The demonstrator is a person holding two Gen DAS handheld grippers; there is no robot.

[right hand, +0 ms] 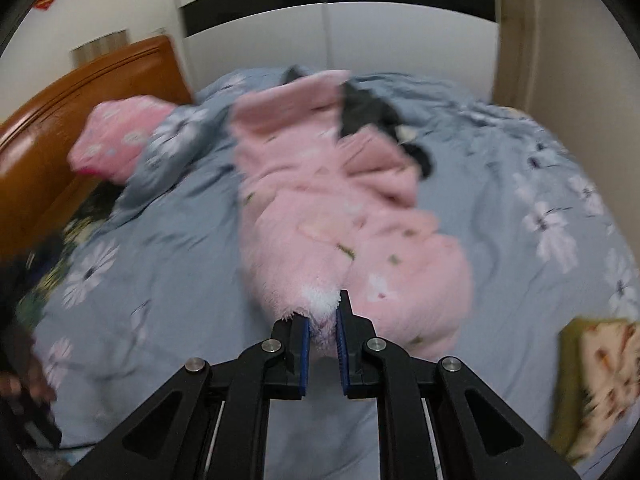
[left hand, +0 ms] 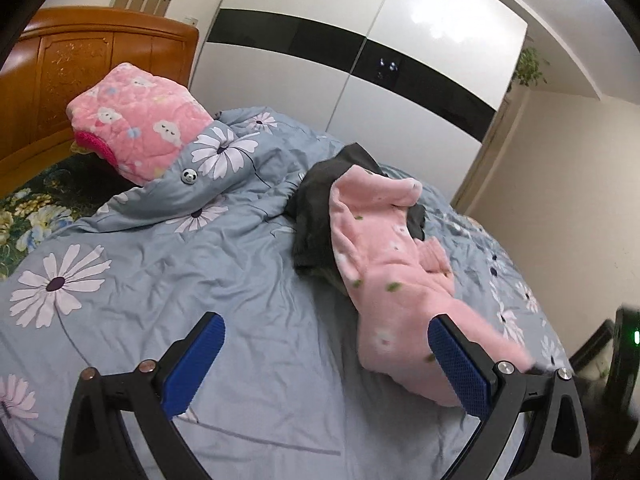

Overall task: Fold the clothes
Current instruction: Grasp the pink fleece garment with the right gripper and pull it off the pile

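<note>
A pink fleece garment [left hand: 396, 276] with small flowers lies stretched across the grey-blue flowered quilt [left hand: 200, 288], partly on top of a dark grey garment [left hand: 316, 216]. My left gripper [left hand: 326, 354] is open and empty above the quilt, its right finger [left hand: 460, 364] close to the pink garment's near end. In the right wrist view my right gripper [right hand: 322, 326] is shut on the near edge of the pink garment [right hand: 328, 216], which trails away over the dark garment [right hand: 368, 114]. This view is blurred.
A folded pink quilted blanket [left hand: 140, 128] lies near the wooden headboard [left hand: 80, 64]. A white and black wardrobe [left hand: 360, 48] stands behind the bed. A patterned cloth [right hand: 600, 380] lies at the bed's right edge.
</note>
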